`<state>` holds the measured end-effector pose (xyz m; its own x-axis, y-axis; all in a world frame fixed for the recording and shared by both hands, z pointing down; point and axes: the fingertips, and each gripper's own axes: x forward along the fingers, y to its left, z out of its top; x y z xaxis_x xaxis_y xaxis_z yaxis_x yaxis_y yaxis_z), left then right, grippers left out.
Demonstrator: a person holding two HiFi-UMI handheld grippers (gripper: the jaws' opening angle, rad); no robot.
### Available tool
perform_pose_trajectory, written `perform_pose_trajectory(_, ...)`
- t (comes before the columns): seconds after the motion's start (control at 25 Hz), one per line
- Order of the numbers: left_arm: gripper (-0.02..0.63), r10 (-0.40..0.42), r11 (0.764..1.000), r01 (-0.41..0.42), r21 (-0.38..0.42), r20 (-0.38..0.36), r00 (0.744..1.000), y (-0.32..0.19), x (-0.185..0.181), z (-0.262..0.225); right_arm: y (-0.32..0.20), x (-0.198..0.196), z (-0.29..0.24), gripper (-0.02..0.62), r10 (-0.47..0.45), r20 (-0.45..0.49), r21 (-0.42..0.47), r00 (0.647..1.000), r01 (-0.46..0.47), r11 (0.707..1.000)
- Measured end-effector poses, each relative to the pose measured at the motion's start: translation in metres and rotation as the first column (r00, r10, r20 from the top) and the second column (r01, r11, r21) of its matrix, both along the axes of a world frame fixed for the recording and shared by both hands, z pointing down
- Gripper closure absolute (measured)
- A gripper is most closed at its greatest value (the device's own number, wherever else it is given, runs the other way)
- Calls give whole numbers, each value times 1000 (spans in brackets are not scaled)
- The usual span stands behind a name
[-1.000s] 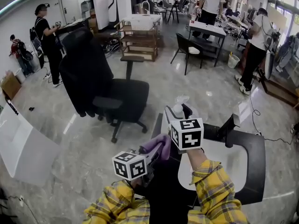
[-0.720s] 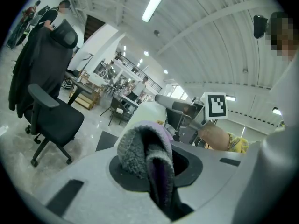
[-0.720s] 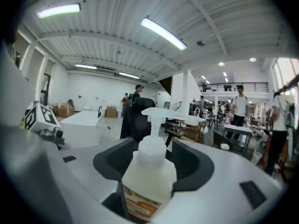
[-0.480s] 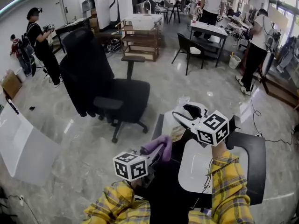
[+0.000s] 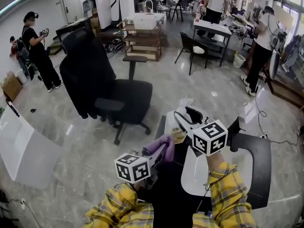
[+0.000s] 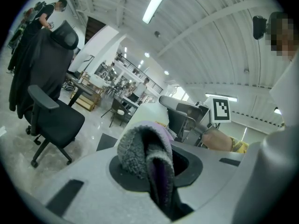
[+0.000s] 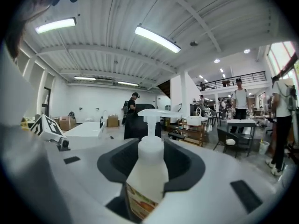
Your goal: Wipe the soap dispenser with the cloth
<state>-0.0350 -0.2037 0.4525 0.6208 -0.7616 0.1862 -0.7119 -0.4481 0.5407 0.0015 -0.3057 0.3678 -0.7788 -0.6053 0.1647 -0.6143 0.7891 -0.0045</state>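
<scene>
1. The left gripper [image 5: 159, 156] has its jaws clamped on a folded cloth [image 6: 144, 152]. The cloth is purple on one face and grey and fleecy on the other, and its fold bulges out past the jaw tips.
2. The right gripper [image 5: 186, 125] has just been closing its jaws. The soap dispenser [image 7: 147, 171] stands between them and is pinched by its lower body.
3. The dispenser is a white bottle standing upright, with its pump [image 7: 156, 112] on top and a coloured label [image 7: 140, 200] low on its side.
4. Both things are held in the air in front of the person, so no counter or table carries them. The right gripper hangs over the far edge of a white table [image 5: 199, 175].
5. In the head view the cloth lies just to the left of the bottle's label. Whether they touch cannot be told.
6. Yellow plaid sleeves [image 5: 228, 194] cover both forearms.
7. A black office chair [image 5: 118, 96] stands on the floor beyond the grippers, well apart from them.
</scene>
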Motion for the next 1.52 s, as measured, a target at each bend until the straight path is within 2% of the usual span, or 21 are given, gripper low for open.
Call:
perform_pose_trajectory(0.24, 556, -25, 1000, 25, 7, -7, 1000, -3, -6, -4, -4, 2, -1, 437, 180, 0, 1, 984, -180, 984)
perform_pose_trajectory(0.44, 557, -53, 998, 54, 14, -13, 998, -5, -10, -6, -7, 5, -1, 437, 319, -1, 6, 948, -319, 948)
perform_pose_trajectory(0.56, 557, -60, 998, 60, 18, -17, 998, -4, -12, -7, -7, 3, -1, 439, 364, -1, 9, 931, -364, 931)
perform_pose_trajectory(0.64, 557, -59, 998, 59, 22, -17, 998, -3, -11, -9, -6, 3, -1, 437, 356, 2, 10, 934, -356, 934)
perform_pose_trajectory(0.8, 557, -67, 997, 68, 35, -22, 998, -5, -10, -13, 3, 3, -2, 422, 249, 30, -9, 968, -249, 968)
perform_pose_trajectory(0.88, 557, -77, 996, 79, 44, -28, 997, -7, -9, -15, 8, 11, -4, 414, 222, 66, -19, 973, -221, 975)
perform_pose_trajectory(1.2, 557, -87, 983, 90, 158, -29, 996, -25, -5, -39, 40, 59, 4, 414, 275, 199, -43, 941, -272, 961)
perform_pose_trajectory(1.4, 557, -22, 969, 23, 245, -10, 1000, -37, 19, -55, 55, 74, 12, 417, 290, 222, -72, 931, -281, 957)
perform_pose_trajectory(1.52, 557, 17, 967, -21, 255, 15, 1000, -42, 32, -48, 59, 84, 17, 423, 306, 231, -96, 924, -291, 952)
